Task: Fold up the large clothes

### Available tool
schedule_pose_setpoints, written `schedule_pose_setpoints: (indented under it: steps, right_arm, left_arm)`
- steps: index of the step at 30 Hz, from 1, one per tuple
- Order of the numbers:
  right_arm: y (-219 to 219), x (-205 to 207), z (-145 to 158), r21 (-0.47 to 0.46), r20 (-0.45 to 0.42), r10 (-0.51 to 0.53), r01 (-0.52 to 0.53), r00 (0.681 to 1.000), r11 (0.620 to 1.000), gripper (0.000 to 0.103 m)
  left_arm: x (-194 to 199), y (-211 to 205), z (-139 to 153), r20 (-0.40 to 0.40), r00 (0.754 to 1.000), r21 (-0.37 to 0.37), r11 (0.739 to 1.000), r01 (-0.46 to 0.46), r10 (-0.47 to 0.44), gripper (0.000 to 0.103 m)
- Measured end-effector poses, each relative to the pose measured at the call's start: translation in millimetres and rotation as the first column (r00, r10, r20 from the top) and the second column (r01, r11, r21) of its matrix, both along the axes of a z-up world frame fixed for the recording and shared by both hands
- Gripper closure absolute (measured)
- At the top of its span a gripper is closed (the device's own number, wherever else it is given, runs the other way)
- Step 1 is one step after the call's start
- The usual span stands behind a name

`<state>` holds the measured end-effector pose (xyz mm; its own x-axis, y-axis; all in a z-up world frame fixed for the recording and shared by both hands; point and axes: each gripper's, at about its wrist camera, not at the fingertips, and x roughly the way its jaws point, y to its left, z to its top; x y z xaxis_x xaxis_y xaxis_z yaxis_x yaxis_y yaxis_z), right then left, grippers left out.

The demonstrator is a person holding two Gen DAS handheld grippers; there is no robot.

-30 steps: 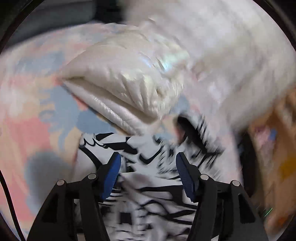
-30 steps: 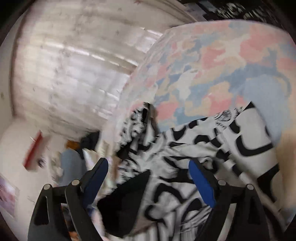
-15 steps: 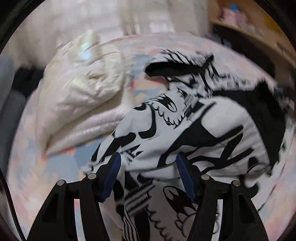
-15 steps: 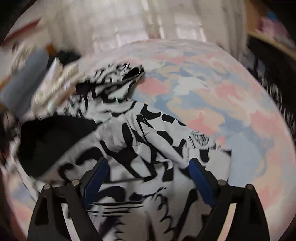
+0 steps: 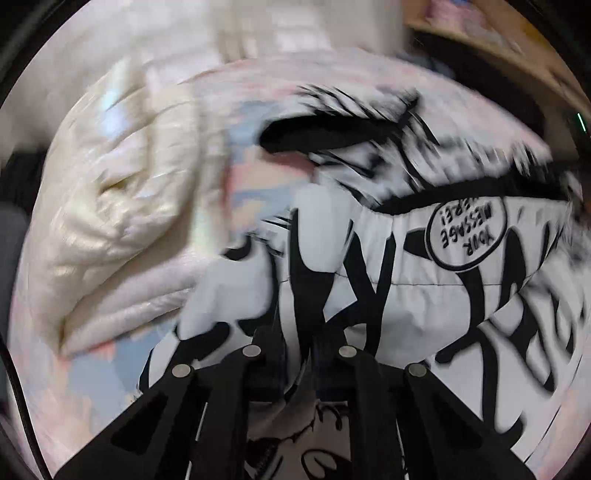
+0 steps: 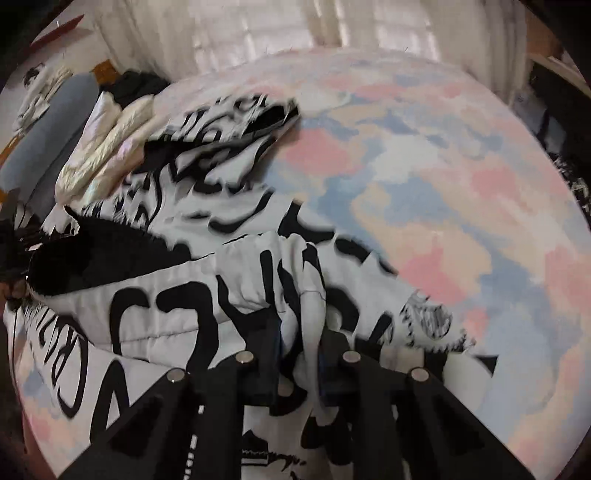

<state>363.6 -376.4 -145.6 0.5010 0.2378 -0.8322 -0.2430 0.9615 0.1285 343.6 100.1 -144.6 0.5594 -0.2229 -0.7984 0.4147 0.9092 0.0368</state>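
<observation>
A large white garment [image 5: 406,258] with bold black lettering and a black lining lies crumpled on the bed. In the left wrist view my left gripper [image 5: 297,343] has its jaws closing tight on a raised fold of the garment, and cloth bunches between the fingers. The right wrist view shows the same garment [image 6: 184,302] spread to the left. There my right gripper [image 6: 299,354] is closing on another pinched ridge of the garment, with the fabric pressed between its pads. A black opening [image 6: 92,262] of the garment gapes at the left.
The bed is covered by a pastel pink, blue and peach sheet [image 6: 443,184]. A cream quilted bundle [image 5: 110,203] lies beside the garment and shows again as the cream bundle [image 6: 107,147]. Pale curtains [image 6: 258,29] hang behind the bed. A wooden shelf [image 5: 498,48] stands at the upper right.
Both grippers rolled level, came down onto the garment and went from wide open to closed on folds of its fabric.
</observation>
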Motion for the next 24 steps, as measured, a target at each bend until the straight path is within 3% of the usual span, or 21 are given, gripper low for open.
schedule_pose_setpoints:
  steps: [3, 5, 10, 12, 14, 17, 19, 22, 24]
  right_arm:
    - [-1, 0, 13, 0.057, 0.08, -0.08, 0.076, 0.994, 0.996, 0.092]
    - [-2, 7, 13, 0.088, 0.112, -0.162, 0.153, 0.98, 0.984, 0.092]
    - [8, 36, -30, 0.072, 0.006, -0.312, 0.311, 0.95, 0.948, 0.091]
    - [7, 36, -38, 0.102, 0.002, -0.358, 0.356, 0.934, 0.929, 0.088]
    - [-5, 35, -41, 0.209, -0.032, -0.415, 0.413, 0.909, 0.887, 0.086]
    - [-15, 26, -36, 0.27, -0.046, -0.444, 0.439, 0.895, 0.857, 0.081]
    - [-15, 16, -26, 0.254, -0.007, -0.463, 0.45, 0.886, 0.856, 0.071]
    - [-15, 0, -5, 0.271, 0.084, -0.5, 0.463, 0.862, 0.844, 0.062]
    - [-13, -12, 8, 0.289, 0.131, -0.509, 0.458, 0.851, 0.84, 0.061]
  left_arm:
    - [8, 21, -3, -0.011, 0.99, -0.088, 0.986, -0.142, 0.142, 0.095]
    - [12, 27, -11, -0.022, 0.979, -0.107, 0.973, -0.204, 0.203, 0.095]
    - [17, 40, -34, -0.078, 0.938, -0.167, 0.923, -0.347, 0.339, 0.095]
    - [16, 43, -35, -0.079, 0.928, -0.199, 0.907, -0.372, 0.364, 0.095]
    - [13, 48, -33, -0.079, 0.922, -0.237, 0.891, -0.387, 0.379, 0.094]
    - [-2, 54, -18, -0.028, 0.916, -0.281, 0.876, -0.391, 0.4, 0.089]
    - [-16, 57, -3, 0.038, 0.907, -0.315, 0.866, -0.388, 0.42, 0.087]
    - [-27, 58, 12, 0.084, 0.872, -0.31, 0.844, -0.437, 0.482, 0.087]
    - [-32, 48, 18, 0.095, 0.882, -0.293, 0.86, -0.418, 0.462, 0.087]
